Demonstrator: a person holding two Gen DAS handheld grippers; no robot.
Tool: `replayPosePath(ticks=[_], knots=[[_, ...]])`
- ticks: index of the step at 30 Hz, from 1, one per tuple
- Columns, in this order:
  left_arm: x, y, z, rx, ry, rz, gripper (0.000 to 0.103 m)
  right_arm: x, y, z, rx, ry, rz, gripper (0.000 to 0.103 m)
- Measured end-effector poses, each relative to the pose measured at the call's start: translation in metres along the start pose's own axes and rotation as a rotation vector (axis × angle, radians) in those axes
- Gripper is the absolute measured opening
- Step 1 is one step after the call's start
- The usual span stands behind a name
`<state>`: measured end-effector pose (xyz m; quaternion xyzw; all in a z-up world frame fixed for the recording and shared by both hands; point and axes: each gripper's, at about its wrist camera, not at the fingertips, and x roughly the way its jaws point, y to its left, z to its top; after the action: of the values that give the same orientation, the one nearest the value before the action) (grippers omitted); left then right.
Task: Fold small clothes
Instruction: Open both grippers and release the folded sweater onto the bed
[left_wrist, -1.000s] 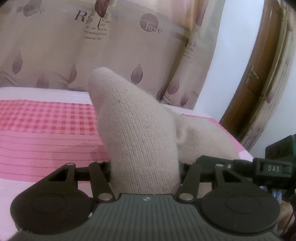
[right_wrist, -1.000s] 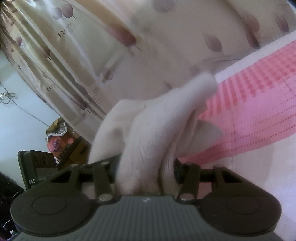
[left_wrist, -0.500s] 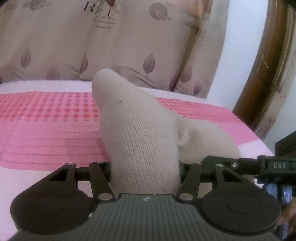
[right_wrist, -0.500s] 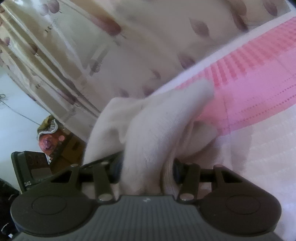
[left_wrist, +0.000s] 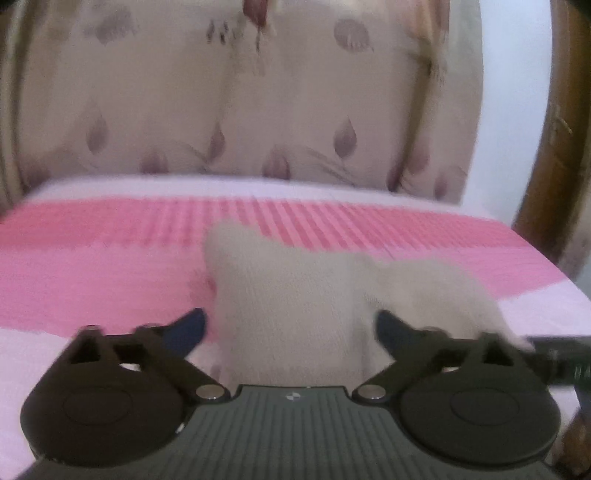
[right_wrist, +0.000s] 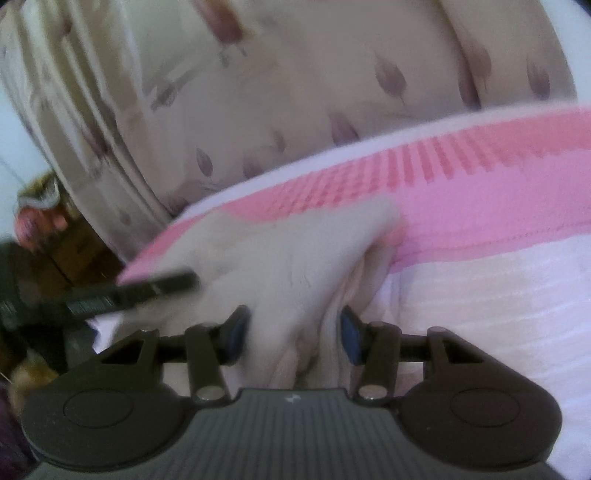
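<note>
Both tongs (left_wrist: 290, 328) (right_wrist: 291, 332) straddle sock (left_wrist: 295, 295), spread apart.

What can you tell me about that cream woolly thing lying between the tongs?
The cream knitted garment looks soft and fuzzy, like a small wool piece. It lies bunched on the pink bed cover, one pointed corner sticking up. In the left view the left tongs stand spread wide on either side of it. In the right view its gathered folds run between the blue pads of the right tongs, which are partly parted; the blur hides whether they pinch it.
</note>
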<state>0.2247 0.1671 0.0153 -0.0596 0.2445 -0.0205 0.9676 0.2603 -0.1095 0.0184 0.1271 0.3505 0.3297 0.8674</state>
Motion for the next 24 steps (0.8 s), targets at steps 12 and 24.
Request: replayPosePath(ticks=[12, 24], knots=[[-0.053, -0.036, 0.011, 0.077, -0.146, 0.153, 0.103, -0.044, 0.038, -0.026, -0.124, -0.167, -0.131, 0.070], [-0.128, -0.072, 0.014, 0.085, -0.399, 0.261, 0.103, -0.109, 0.073, -0.049, -0.103, -0.345, -0.148, 0.096]])
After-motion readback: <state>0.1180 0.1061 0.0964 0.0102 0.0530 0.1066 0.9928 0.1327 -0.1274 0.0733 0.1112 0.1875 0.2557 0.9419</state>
